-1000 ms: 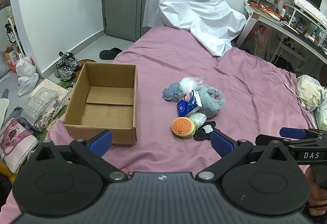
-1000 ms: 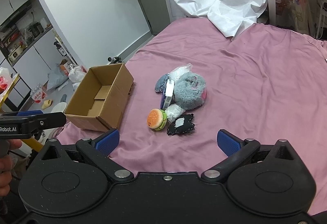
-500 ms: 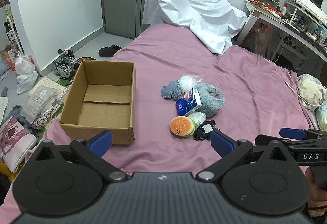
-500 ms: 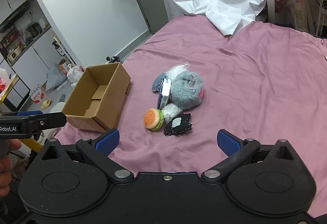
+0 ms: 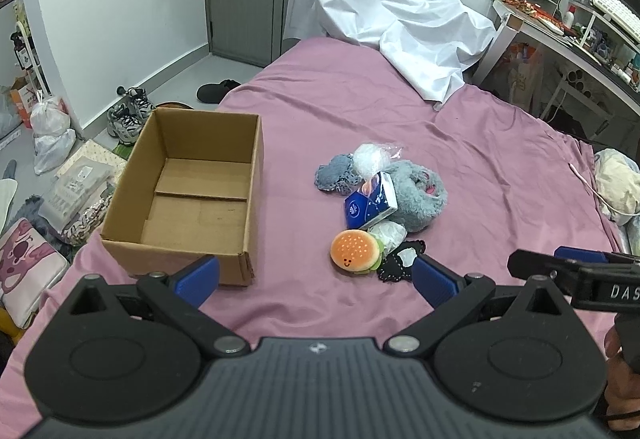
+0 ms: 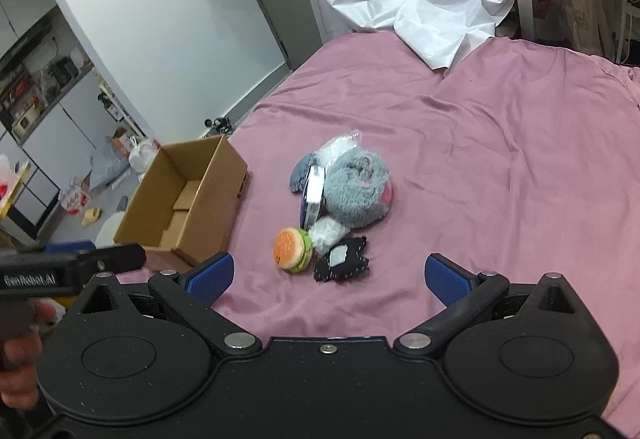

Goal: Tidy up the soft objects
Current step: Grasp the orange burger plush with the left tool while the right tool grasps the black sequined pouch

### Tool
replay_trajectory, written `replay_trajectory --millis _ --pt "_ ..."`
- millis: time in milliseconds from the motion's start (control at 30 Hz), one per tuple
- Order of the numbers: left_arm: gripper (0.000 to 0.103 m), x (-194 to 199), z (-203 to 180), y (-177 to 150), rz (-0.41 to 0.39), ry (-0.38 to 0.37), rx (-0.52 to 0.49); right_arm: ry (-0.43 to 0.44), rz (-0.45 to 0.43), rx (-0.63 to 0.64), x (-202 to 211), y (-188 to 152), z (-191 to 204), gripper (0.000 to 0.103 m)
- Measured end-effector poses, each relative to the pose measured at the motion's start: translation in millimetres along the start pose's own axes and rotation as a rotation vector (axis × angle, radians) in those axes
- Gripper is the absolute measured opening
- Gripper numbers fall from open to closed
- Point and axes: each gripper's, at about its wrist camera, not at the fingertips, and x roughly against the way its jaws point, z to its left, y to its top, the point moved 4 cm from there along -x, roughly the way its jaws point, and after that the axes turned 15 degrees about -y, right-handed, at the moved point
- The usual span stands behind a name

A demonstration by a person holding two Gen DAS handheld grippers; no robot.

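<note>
Both jaws wide open (holding nothing), burger plush [image 5: 355, 250] beside a possibly lace black pouch [image 6: 341, 260], cardboard box [image 5: 188, 195] apart.

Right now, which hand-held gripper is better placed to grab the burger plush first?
Right, narrowly. The right hand-held gripper is open with the burger plush almost centred ahead of it. The left hand-held gripper, also open, sits nearer the cardboard box.

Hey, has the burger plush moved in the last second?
No. The burger plush keeps its place right of the cardboard box, against the black pouch; only the camera shifted.
</note>
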Motion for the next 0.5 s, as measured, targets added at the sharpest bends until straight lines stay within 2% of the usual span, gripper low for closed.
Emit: replay_trajectory --millis 300,500 --pt "0.102 -21.4 -6.4 5.2 0.001 -0.007 0.026 0.023 0.03 -0.065 -14.0 18.3 -6.8 0.102" --pt "0.101 -36.5 -8.3 8.0 0.007 -0.011 0.044 0.048 0.034 -0.11 -28.2 16.6 -14.6 0.099"
